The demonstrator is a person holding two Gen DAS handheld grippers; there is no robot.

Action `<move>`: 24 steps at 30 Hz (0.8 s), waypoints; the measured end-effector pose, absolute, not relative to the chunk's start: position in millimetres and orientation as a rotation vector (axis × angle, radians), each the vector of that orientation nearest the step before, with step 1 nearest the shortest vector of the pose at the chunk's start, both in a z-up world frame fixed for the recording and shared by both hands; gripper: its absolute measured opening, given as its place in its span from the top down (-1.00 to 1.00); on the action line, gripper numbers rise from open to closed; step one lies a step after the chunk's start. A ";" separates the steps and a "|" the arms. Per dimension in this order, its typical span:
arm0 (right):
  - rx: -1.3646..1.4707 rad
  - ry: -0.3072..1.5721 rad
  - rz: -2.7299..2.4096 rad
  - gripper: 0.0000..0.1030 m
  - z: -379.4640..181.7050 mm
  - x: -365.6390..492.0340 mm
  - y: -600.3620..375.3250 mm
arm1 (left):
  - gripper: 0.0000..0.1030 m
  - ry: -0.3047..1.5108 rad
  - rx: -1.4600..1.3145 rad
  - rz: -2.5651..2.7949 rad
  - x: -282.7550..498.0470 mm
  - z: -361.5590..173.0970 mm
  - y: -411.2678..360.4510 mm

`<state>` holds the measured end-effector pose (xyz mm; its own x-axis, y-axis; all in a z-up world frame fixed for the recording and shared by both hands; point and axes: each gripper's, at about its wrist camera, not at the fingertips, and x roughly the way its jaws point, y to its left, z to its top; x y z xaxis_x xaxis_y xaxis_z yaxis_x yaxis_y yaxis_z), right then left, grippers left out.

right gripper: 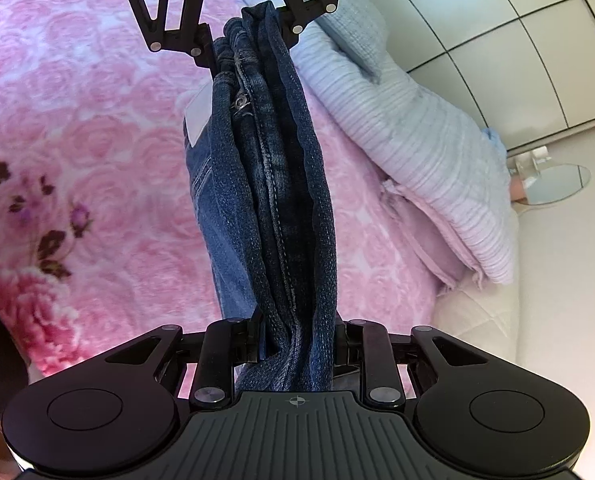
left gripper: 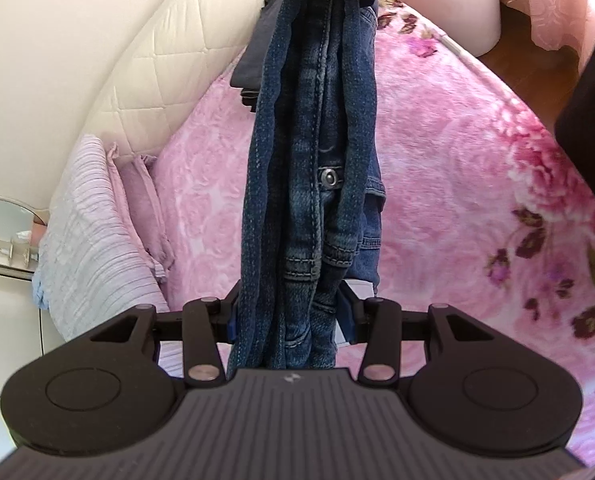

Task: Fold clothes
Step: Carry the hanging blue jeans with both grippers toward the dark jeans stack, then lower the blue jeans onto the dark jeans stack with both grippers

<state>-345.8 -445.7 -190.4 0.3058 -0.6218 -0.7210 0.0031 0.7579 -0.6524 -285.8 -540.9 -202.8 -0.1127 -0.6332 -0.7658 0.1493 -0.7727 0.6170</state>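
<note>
Plush rose blanket (left gripper: pixel 437 152) beneath bunched denim jeans (left gripper: pixel 317 160)

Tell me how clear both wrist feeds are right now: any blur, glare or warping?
Left wrist view: jeans sharp, stitching readable; fisheye bends the headboard; dark vignette at the corners. Right wrist view: denim crisp, floral blanket slightly soft and bright, wall panel lines curve. No harsh glare in either.

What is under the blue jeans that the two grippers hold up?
Under the bunched blue denim jeans lies the pink rose-patterned fleece blanket on the bed. Behind them sits a pile of dark folded clothes. The jeans cover the strip of blanket directly below them.
</note>
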 end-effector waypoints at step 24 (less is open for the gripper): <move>-0.697 1.100 -0.330 0.52 -180.4 -426.6 -566.9 | 0.21 -0.443 1.637 -1.798 -389.8 -188.0 -629.9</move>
